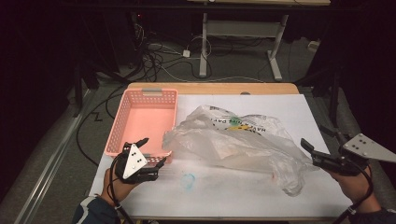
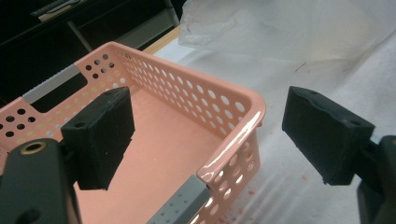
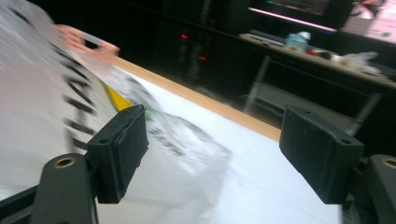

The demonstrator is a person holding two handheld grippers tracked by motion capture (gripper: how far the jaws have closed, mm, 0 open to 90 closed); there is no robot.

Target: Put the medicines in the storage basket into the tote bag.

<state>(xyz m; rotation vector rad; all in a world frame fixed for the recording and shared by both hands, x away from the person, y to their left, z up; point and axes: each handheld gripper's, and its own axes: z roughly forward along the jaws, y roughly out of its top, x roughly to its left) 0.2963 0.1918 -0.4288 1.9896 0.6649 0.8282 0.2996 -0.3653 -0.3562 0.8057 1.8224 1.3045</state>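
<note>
While both grippers' fingers gape wide, the left gripper (image 1: 149,151) straddles the pink basket (image 1: 140,122) corner.

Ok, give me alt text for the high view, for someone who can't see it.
A crumpled clear plastic bag lies on a white-covered table, beside an empty pink basket. A person's left gripper sits open at the basket's near corner; the right gripper sits open at the bag's right edge.

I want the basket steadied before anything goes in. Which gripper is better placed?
Left. The left gripper hangs open at the pink basket's near corner; the right gripper sits across the plastic bag.
</note>
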